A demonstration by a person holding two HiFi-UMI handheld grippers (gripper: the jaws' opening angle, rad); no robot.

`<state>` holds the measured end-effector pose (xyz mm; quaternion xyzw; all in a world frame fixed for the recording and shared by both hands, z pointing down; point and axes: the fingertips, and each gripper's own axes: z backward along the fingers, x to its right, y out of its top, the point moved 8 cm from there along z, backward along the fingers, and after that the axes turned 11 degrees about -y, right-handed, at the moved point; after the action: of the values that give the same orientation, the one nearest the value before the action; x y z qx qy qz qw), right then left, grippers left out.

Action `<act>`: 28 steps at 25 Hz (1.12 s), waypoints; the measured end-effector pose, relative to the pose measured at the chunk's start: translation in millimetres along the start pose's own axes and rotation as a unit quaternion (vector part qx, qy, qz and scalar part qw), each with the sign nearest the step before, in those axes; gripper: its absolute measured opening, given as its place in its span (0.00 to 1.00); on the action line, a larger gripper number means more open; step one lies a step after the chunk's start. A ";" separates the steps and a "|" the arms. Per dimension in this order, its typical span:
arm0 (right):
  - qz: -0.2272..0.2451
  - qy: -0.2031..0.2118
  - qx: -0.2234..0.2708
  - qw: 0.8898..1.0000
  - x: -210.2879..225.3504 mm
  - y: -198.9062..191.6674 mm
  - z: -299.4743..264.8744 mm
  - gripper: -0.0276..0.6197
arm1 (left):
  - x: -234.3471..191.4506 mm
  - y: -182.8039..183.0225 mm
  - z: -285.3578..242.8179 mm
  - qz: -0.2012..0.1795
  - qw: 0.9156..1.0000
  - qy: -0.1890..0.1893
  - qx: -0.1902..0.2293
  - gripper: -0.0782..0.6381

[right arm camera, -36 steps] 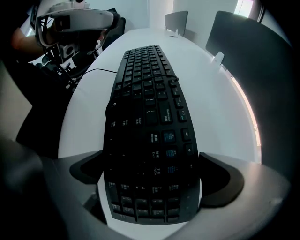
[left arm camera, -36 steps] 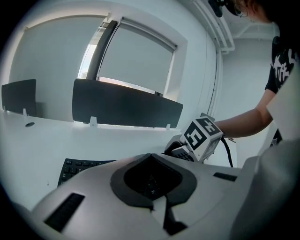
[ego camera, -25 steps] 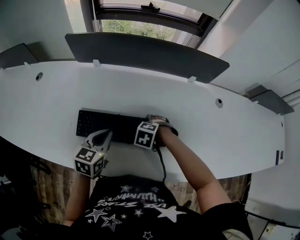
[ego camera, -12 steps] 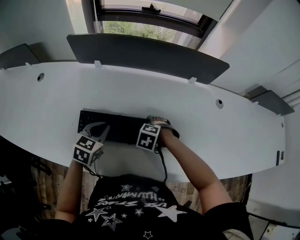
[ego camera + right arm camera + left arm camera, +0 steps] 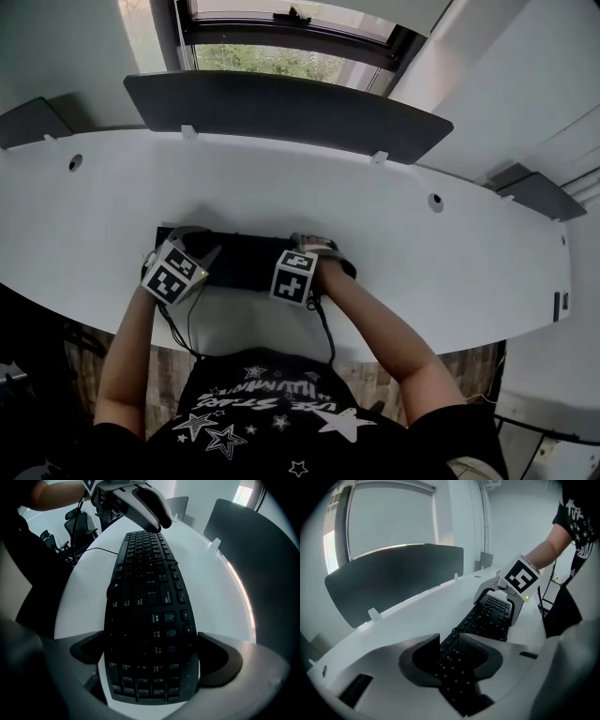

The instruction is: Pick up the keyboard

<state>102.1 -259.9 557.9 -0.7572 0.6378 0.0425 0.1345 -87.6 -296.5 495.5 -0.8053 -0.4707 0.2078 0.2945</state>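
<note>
A black keyboard (image 5: pixel 242 258) lies lengthwise near the front of the white desk (image 5: pixel 422 272). My right gripper (image 5: pixel 314 247) points straight down over the keyboard's right end. Its pads (image 5: pixel 220 660) sit against both long edges of the keyboard (image 5: pixel 145 597), shut on it. My left gripper (image 5: pixel 190 246) is at the keyboard's left end, tilted downward. Its jaws are opening, with that end of the keyboard (image 5: pixel 487 616) between them and no clear press of the pads (image 5: pixel 424 660) on it. The right gripper (image 5: pixel 499 604) shows at the far end in the left gripper view.
A dark divider panel (image 5: pixel 281 112) runs along the desk's back edge under a window. A black cable (image 5: pixel 323 328) drops from the keyboard over the front edge. Two round cable holes (image 5: pixel 434 201) (image 5: pixel 74 163) sit in the desk. My torso is close to the front edge.
My left gripper has moved from the desk's front edge onto the keyboard's left end, rolling as it went. The right gripper and the keyboard have stayed put.
</note>
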 end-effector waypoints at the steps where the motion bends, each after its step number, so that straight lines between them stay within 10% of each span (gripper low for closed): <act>1: 0.000 0.001 -0.001 1.000 0.2 -0.3 0.2 0.94 | 0.7 2.0 -1.2 0.001 1.000 -0.003 0.004 0.27; 7: 0.011 -0.025 -0.013 1.000 -1.4 0.2 2.9 0.94 | 4.0 3.1 -7.2 0.013 1.000 -0.019 0.007 0.27; 22: 0.029 0.058 -0.082 0.995 11.5 7.1 -16.8 0.95 | 10.2 4.9 -9.6 -0.019 0.999 -0.023 -0.028 0.34; 28: 0.023 0.044 -0.032 0.998 9.2 3.4 -9.8 0.94 | 6.7 4.0 -5.7 -0.029 0.999 -0.011 -0.035 0.34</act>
<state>99.4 -271.7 564.6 -0.7477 0.6582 0.0331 0.0809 -78.4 -293.8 496.7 -0.7987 -0.5044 0.1908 0.2669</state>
